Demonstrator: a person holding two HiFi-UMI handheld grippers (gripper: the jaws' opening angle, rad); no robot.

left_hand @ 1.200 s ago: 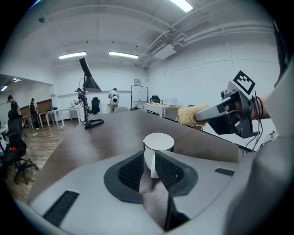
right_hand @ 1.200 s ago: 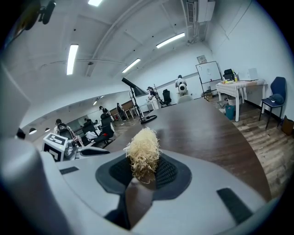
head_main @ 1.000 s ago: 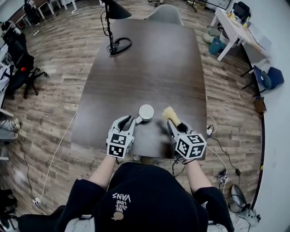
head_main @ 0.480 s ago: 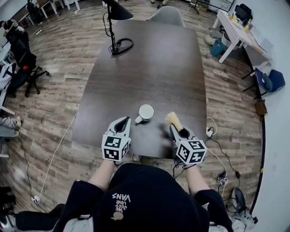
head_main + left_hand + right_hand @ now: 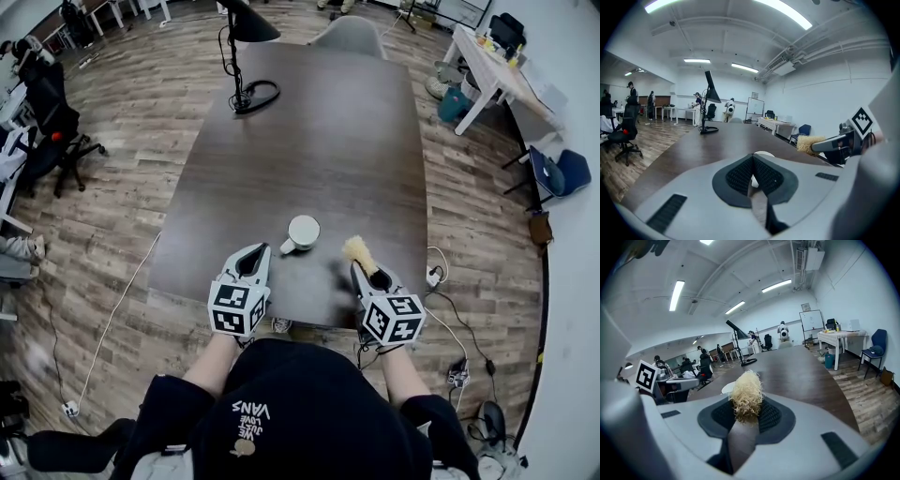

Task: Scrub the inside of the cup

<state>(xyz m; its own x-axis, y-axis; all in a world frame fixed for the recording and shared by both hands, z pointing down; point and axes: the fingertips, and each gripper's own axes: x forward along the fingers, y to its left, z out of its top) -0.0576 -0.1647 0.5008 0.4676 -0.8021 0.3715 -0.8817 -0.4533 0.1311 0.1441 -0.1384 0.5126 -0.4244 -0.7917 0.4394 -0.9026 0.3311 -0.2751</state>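
Observation:
A white cup stands upright on the dark table, its handle pointing toward my left gripper. My left gripper sits a short way to the near left of the cup, shut and empty, clear of the handle. In the left gripper view the cup peeks out behind the closed left gripper. My right gripper is shut on a brush, whose pale yellow bristle head rises to the right of the cup, outside it. The right gripper view shows the bristles above the right gripper, the cup behind.
A black desk lamp stands at the table's far left end, with a grey chair behind the far edge. The near table edge runs just under both grippers. A white side table and office chairs stand on the wood floor.
My left gripper has pulled back from the cup's handle toward the near edge, and its jaws have closed on nothing. The right gripper with the brush has drawn slightly nearer to me.

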